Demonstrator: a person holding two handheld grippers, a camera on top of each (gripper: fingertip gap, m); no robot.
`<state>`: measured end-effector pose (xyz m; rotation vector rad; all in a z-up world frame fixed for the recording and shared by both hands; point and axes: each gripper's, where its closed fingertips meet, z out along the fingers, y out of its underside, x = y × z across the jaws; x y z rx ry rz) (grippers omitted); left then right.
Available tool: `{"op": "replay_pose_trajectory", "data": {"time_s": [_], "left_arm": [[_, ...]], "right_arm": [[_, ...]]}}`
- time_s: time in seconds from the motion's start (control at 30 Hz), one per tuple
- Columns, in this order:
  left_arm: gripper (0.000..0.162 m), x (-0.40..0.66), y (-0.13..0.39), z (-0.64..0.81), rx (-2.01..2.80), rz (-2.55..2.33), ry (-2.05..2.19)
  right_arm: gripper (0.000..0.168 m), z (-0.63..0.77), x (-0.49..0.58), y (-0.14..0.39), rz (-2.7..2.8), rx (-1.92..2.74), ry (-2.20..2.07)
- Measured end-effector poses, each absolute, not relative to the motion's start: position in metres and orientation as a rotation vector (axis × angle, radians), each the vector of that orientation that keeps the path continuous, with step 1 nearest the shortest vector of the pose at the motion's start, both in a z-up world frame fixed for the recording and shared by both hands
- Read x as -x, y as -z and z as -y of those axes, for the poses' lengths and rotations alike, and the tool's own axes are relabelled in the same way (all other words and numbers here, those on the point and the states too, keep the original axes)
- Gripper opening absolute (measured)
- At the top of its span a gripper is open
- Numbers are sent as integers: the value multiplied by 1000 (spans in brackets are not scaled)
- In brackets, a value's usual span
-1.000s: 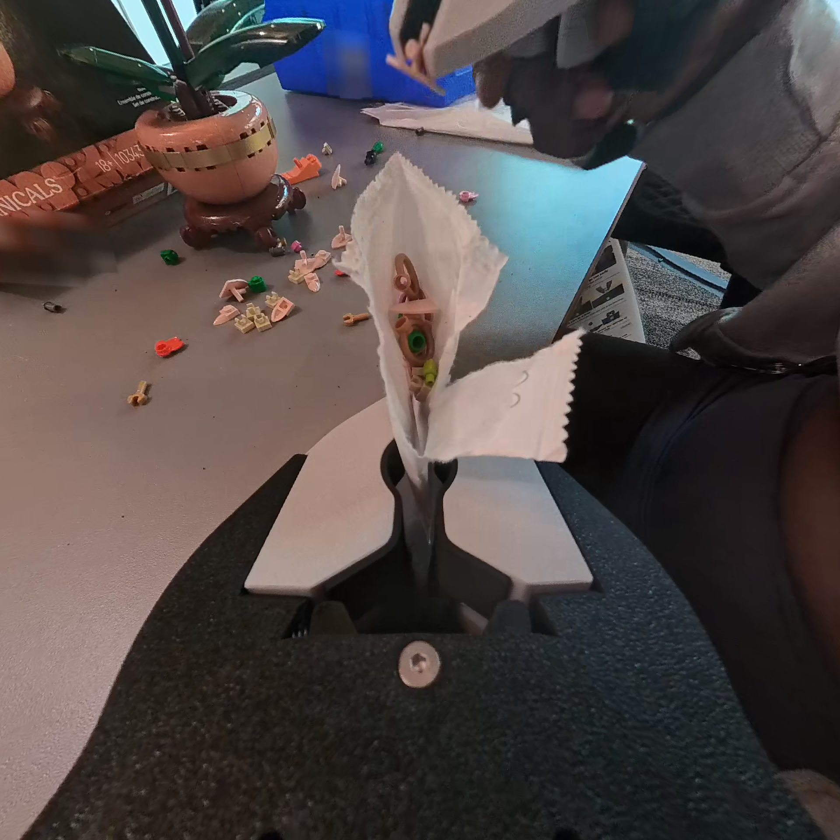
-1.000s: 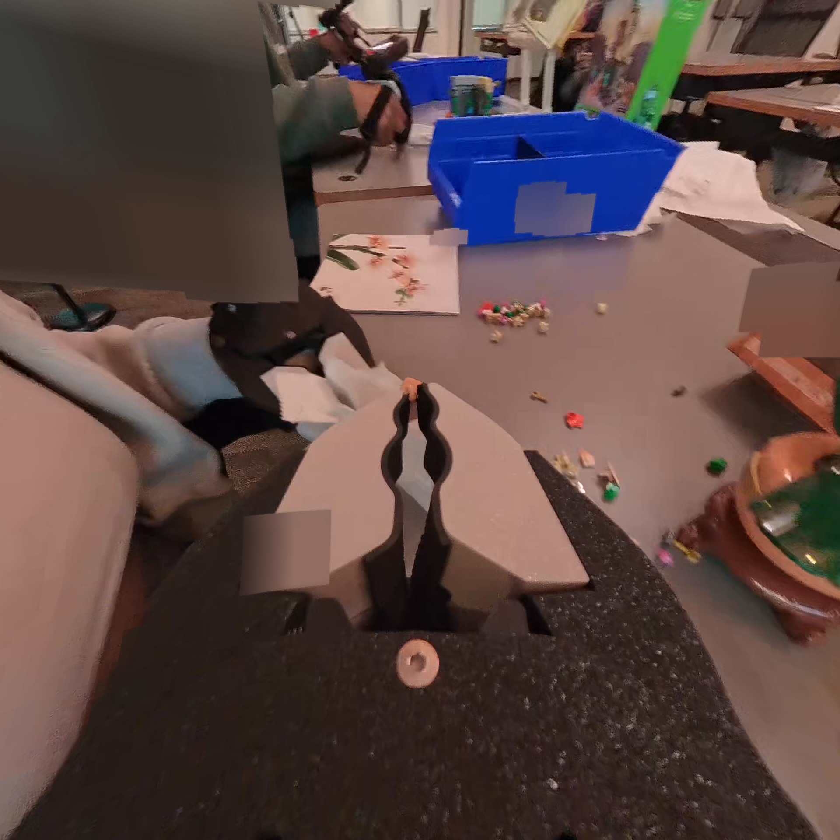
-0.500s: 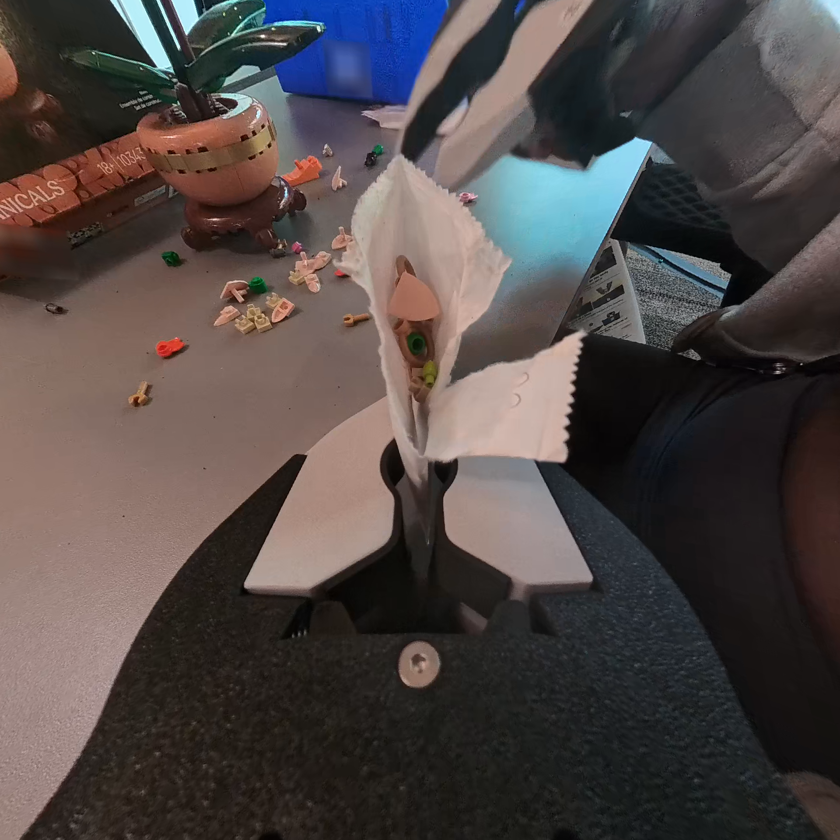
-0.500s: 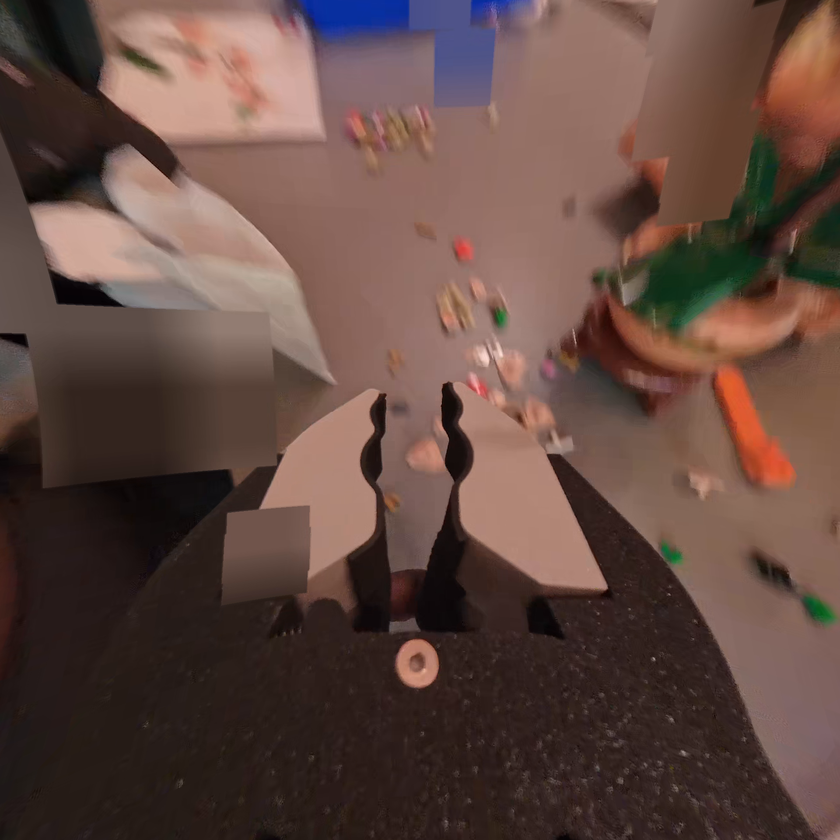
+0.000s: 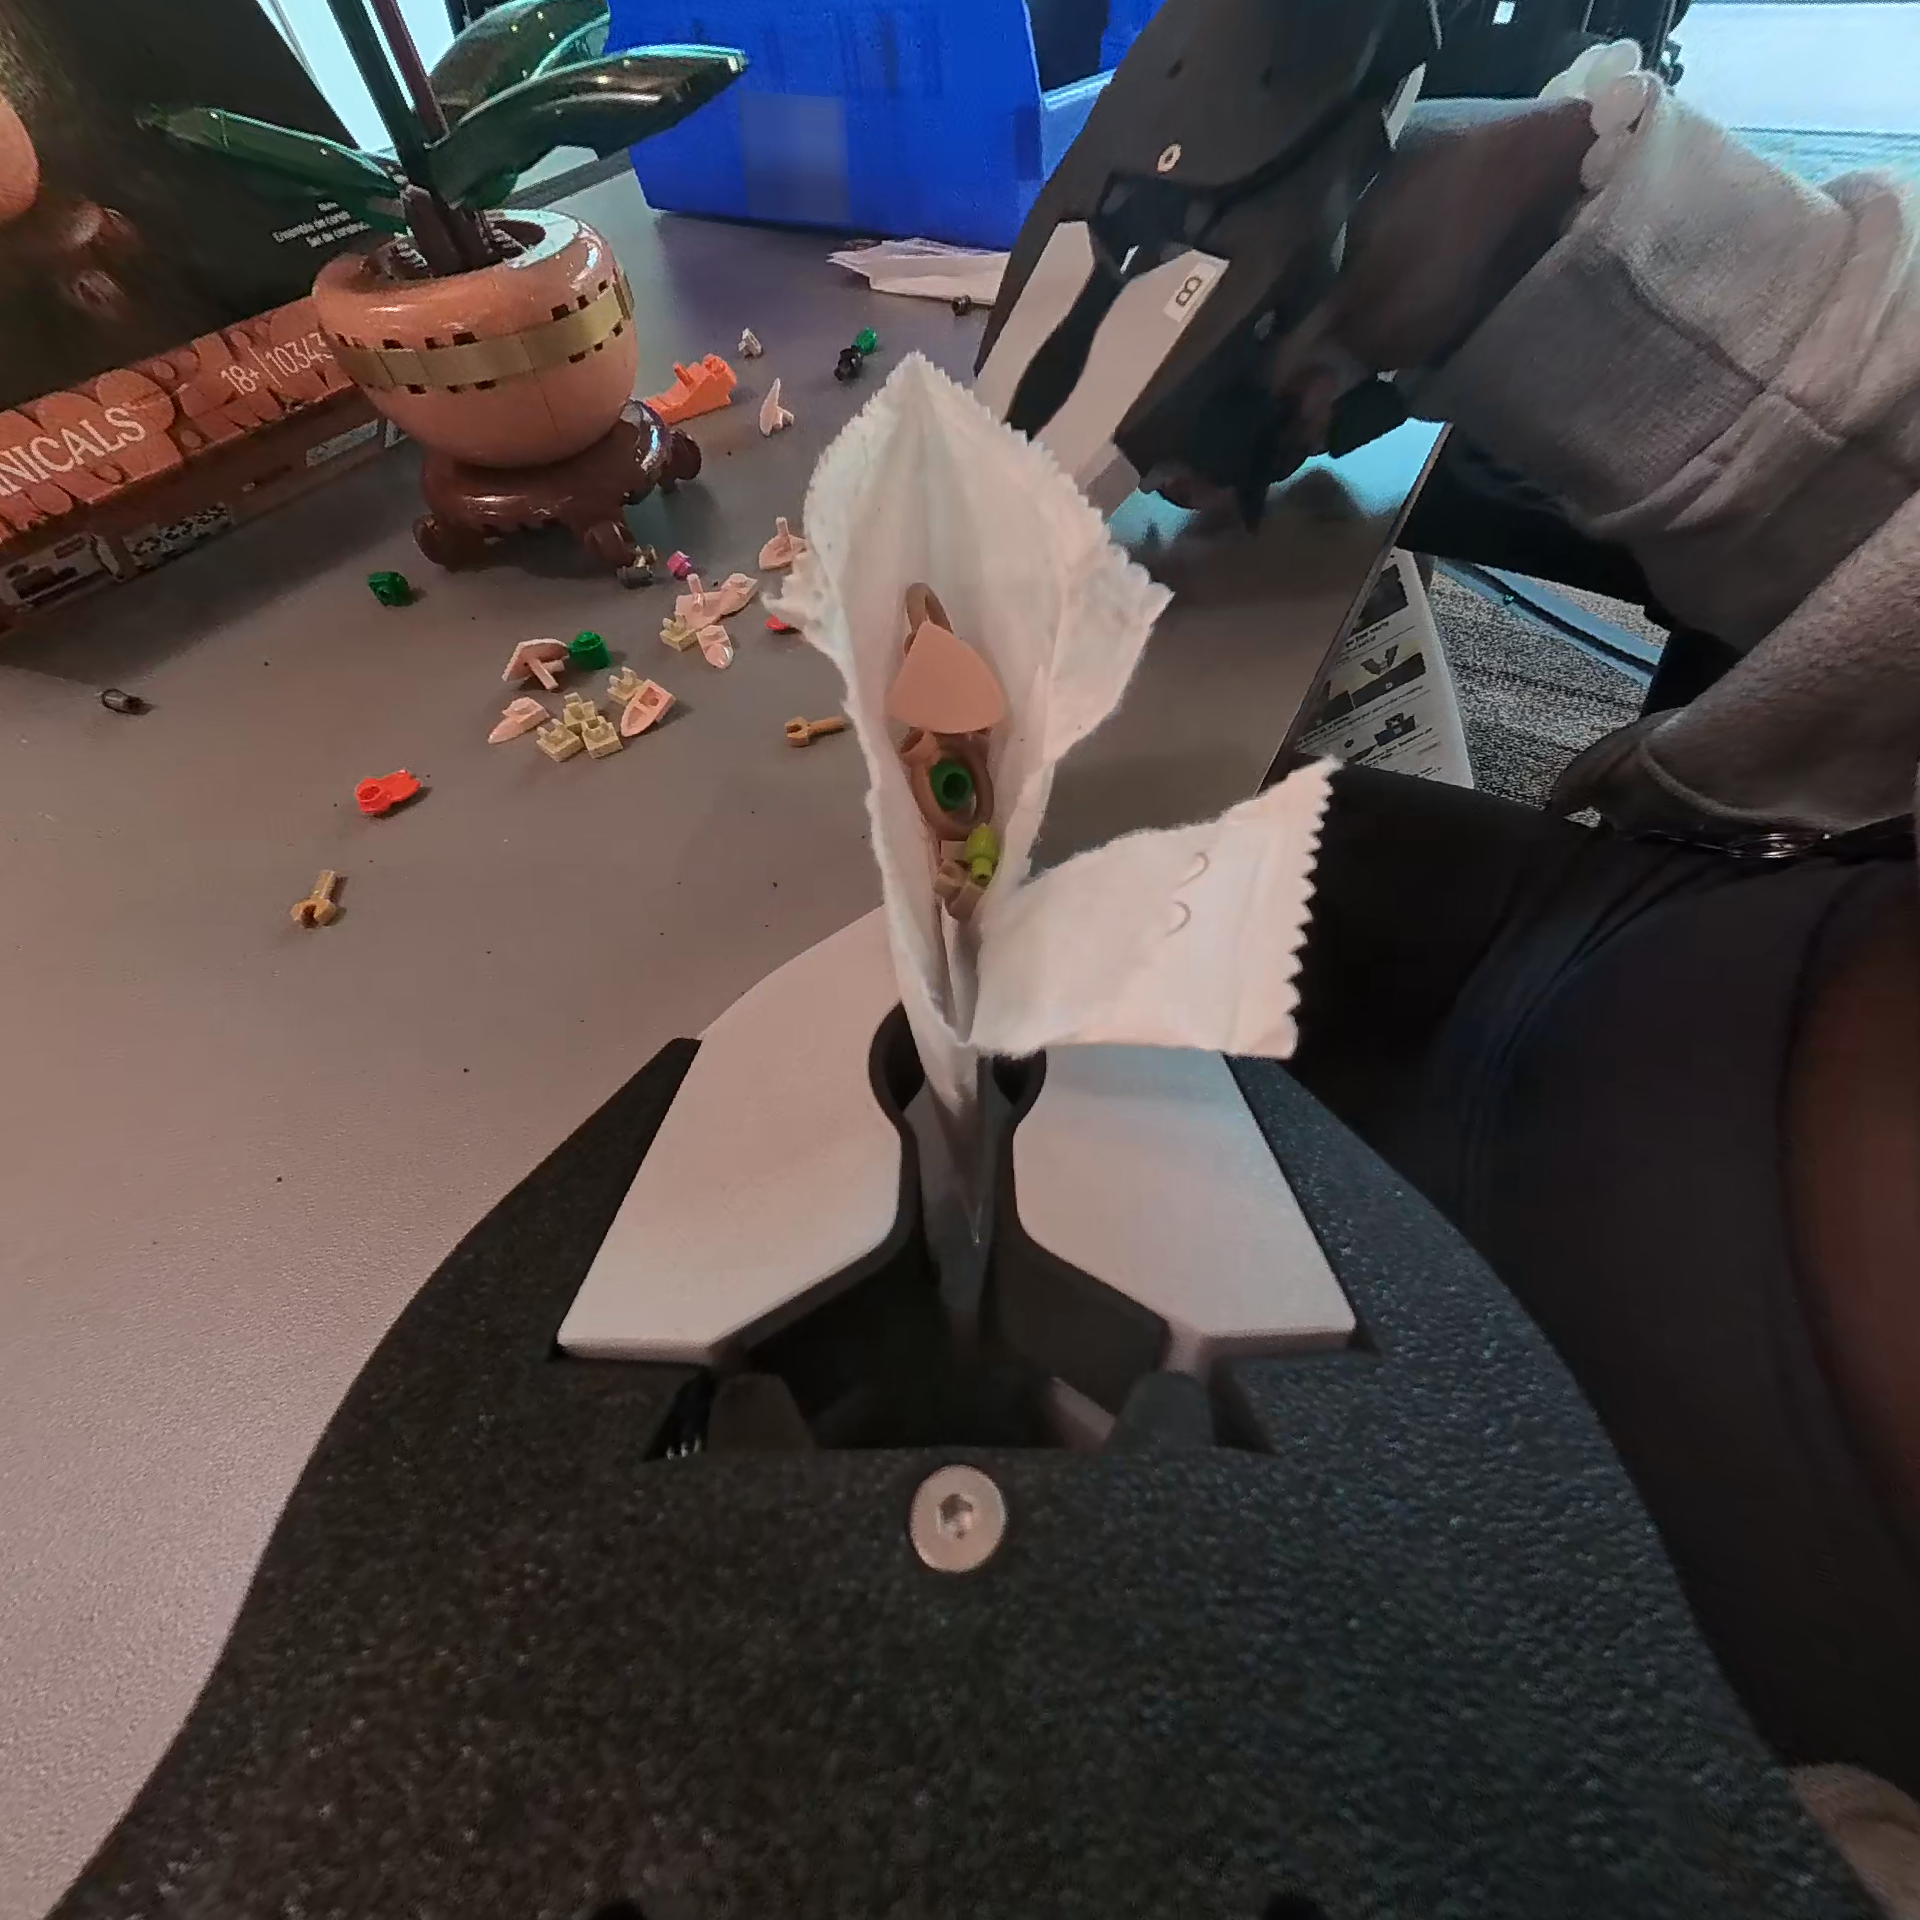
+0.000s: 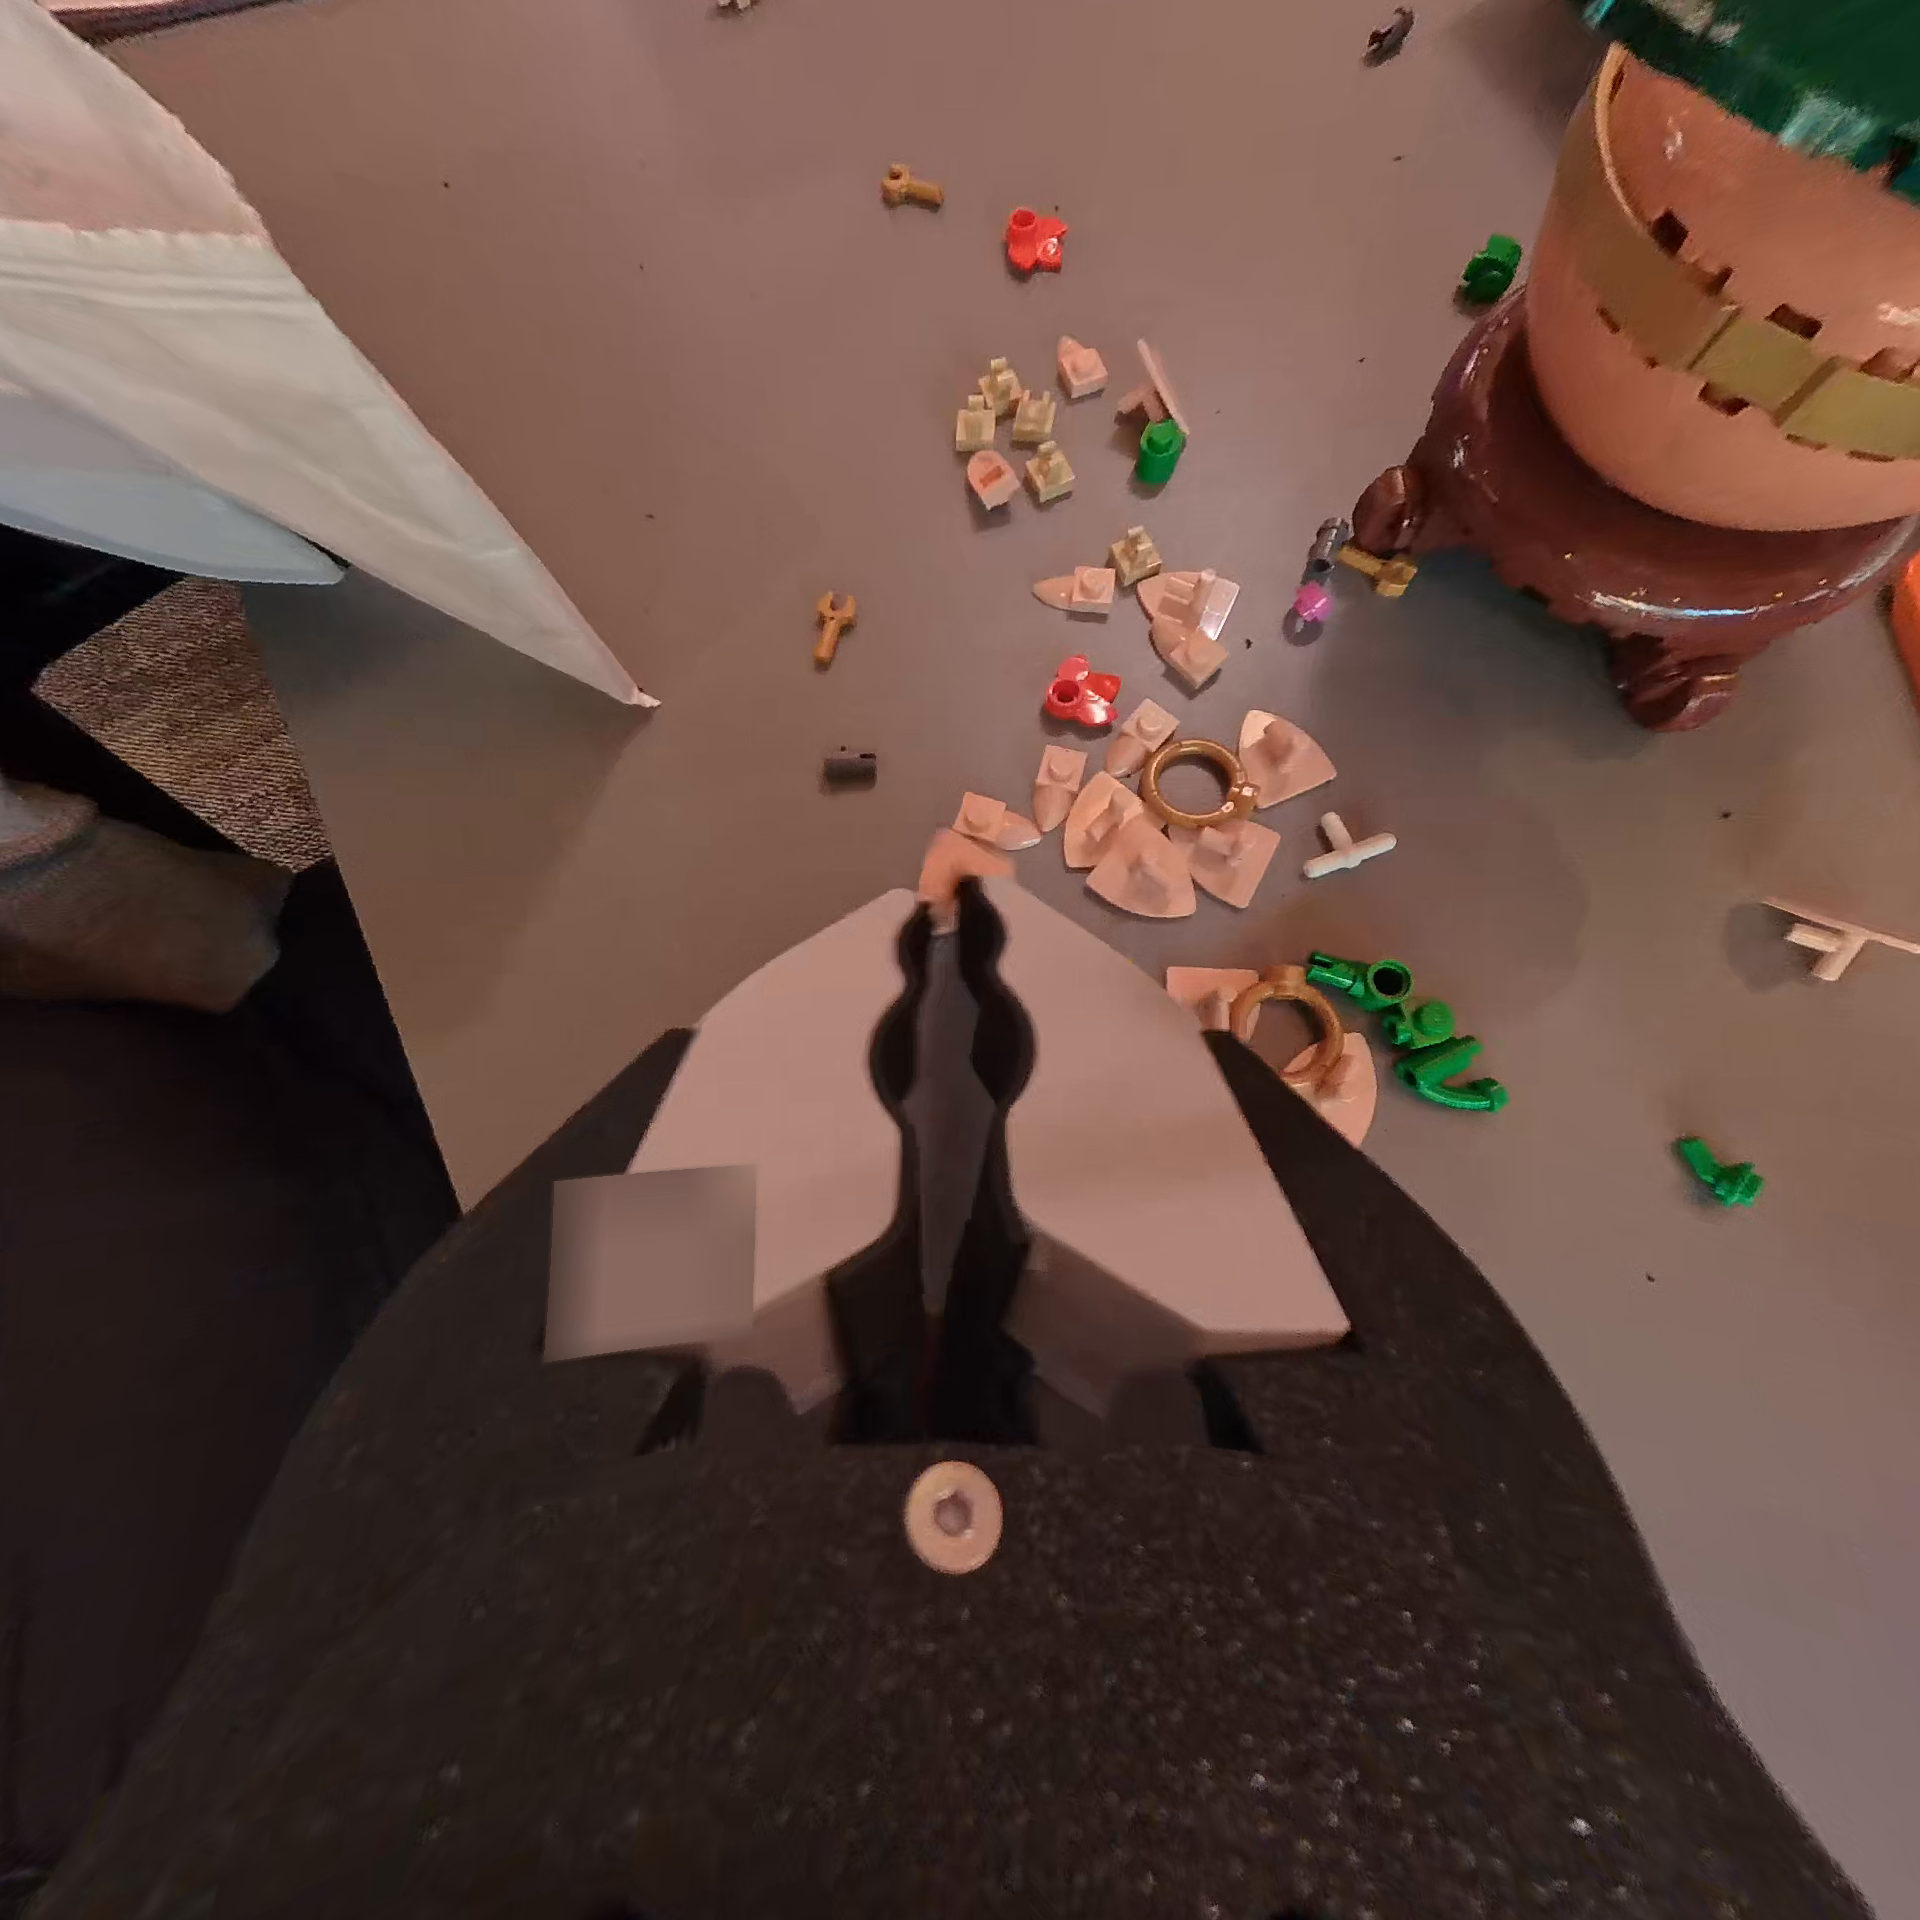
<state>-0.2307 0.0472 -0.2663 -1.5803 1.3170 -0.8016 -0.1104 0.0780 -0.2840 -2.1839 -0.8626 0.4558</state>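
Pinching a half-hidden pink piece (image 6: pixel 961 864), right gripper (image 6: pixel 954 914) closed.

Two grippers (image 5: pixel 961 1081) (image 6: pixel 951 914) were in play, one white paper bag (image 5: pixel 966 540), one brick-built flowerpot (image 5: pixel 488 343) upper left, one blue bin (image 5: pixel 862 114) behind, two gold rings (image 6: pixel 1197 781) (image 6: pixel 1288 1023), two red pieces (image 6: pixel 1034 241) (image 6: pixel 1081 701).

Both tongs pinched closed

Left tongs (image 5: pixel 961 1049), bottom centre of frame, clamp upright white paper; right tongs (image 6: pixel 961 899), lower centre, pinch something small and pink at their tips.
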Motion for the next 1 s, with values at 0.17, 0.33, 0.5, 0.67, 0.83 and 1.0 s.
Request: {"op": "replay_pose_trajectory", "data": {"time_s": [0.17,0.33,0.5,0.67,0.83,1.0], "left_arm": [[7,231,266,-47,1581,-1317,800],[7,231,267,-47,1579,-1318,796],[7,231,267,-47,1578,-1319,794],[7,231,267,-47,1581,-1317,797],[7,231,267,-48,1583,-1313,794],[8,231,267,-48,1582,-1314,793]], "right_arm": [[0,-80,110,283,856,2176,-446],[13,-83,111,273,832,2148,-421],[11,-85,113,283,815,2201,-399],[3,-88,117,278,793,2166,-423],[3,-71,166,199,812,1812,-673],[4,-47,218,179,999,1678,-719]]}}
